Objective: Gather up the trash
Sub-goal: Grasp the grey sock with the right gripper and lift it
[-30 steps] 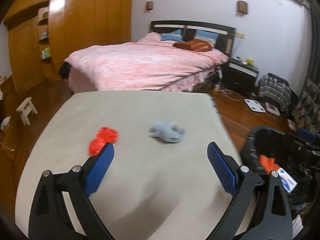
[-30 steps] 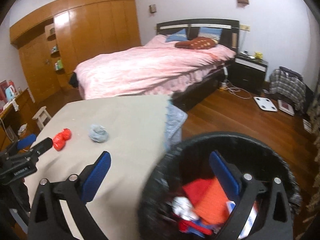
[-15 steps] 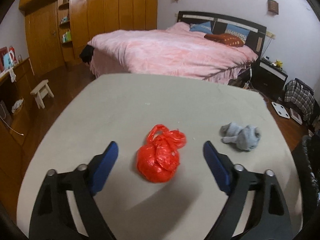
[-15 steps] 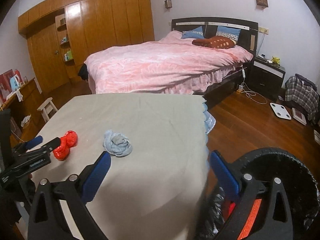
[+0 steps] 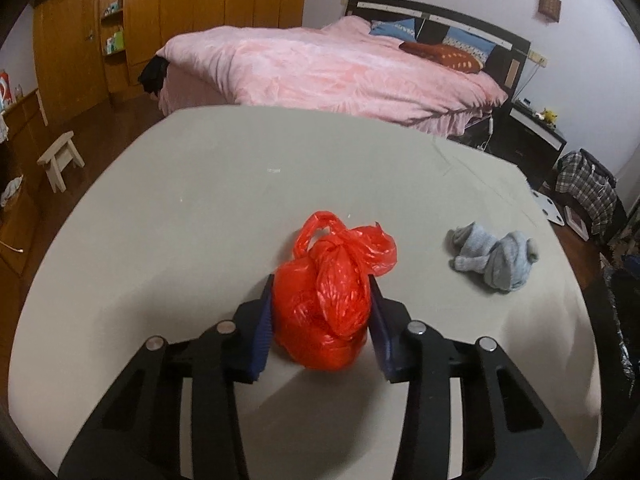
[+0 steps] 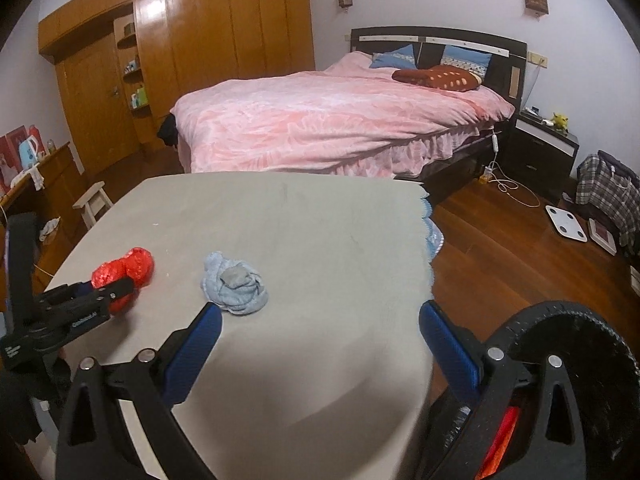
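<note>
- The left hand-held gripper [image 5: 320,312] sits at the lower centre of the left wrist view, its jaws closing with the red plastic bag [image 5: 330,300] between them — both blue pads lie against the bag's sides, so it is grasping the bag.
- The bag rests on the grey desk [image 5: 200,208], knotted at the top, with a loop handle sticking up toward the middle of the frame.
- To the right of the bag, apart from it, lies a crumpled light-blue cloth [image 5: 496,258] on the same desk.
- In the right wrist view the right hand-held gripper [image 6: 320,336] fills the bottom of the frame with its blue pads spread wide and nothing between them but bare desk — released.
- There the light-blue cloth [image 6: 234,288] lies just above the left pad, near it; whether they touch cannot be told.
- The left hand-held gripper [image 6: 110,296] shows at the left edge of that view, clamped on the red plastic bag [image 6: 128,270].
- A black trash bin [image 6: 580,360] stands at the lower right, beside the desk's edge, with something red inside.
- A bed with a pink cover [image 6: 332,128] fills the upper middle, beyond the desk.
</note>
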